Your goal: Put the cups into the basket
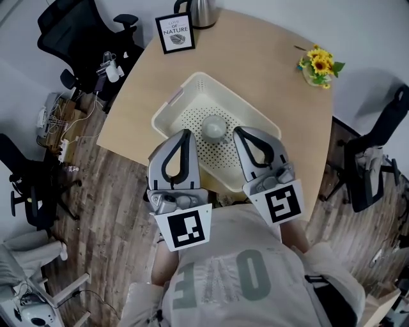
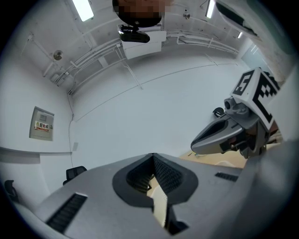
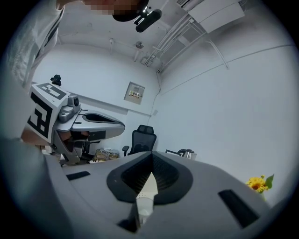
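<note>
A white perforated basket (image 1: 255, 121) stands on the round wooden table (image 1: 268, 70), and one pale cup (image 1: 214, 128) lies inside it. My left gripper (image 1: 186, 133) and right gripper (image 1: 238, 131) hover side by side over the basket's near edge, one on each side of the cup. Both are shut with nothing between their jaws. In the left gripper view the left gripper (image 2: 153, 157) has its jaws meeting at the tip, with the right gripper (image 2: 224, 133) beyond. In the right gripper view the right gripper (image 3: 152, 154) is likewise shut, with the left gripper (image 3: 88, 123) alongside. I see no other cup.
At the table's far side stand a framed print (image 1: 175, 33) and a metal kettle (image 1: 201, 11). A small pot of sunflowers (image 1: 317, 65) is at the far right. Black office chairs (image 1: 83, 32) (image 1: 377, 159) flank the table on the wooden floor.
</note>
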A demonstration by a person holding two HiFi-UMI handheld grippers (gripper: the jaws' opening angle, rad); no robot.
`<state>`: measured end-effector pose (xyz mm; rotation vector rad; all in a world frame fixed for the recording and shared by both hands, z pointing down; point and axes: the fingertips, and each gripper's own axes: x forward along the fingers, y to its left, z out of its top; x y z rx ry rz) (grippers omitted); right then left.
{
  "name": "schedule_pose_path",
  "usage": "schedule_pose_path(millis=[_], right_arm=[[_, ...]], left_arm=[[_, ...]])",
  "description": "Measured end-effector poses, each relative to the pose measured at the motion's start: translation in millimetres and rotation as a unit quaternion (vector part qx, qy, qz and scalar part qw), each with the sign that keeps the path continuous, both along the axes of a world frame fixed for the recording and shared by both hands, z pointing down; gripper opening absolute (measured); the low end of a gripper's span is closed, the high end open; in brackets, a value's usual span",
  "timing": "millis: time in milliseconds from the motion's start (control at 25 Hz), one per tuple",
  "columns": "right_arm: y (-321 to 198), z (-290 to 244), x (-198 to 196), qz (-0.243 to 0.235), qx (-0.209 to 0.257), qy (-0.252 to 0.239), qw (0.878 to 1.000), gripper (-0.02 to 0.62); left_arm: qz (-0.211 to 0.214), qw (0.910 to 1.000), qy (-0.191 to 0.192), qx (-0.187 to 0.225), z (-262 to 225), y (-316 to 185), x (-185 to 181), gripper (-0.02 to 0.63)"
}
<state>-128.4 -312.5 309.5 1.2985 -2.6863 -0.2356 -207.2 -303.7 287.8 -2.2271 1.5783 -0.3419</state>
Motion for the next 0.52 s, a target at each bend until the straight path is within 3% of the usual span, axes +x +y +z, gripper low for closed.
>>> schedule_pose_path(millis=[520], right_arm=[[7.0,2.1,-1.5,-0.021,0.000,0.010,1.000,-0.002]], left_arm=[[-0.003,1.0000,-0.004,0.000,-3.6,2.3,4.6,0.006]])
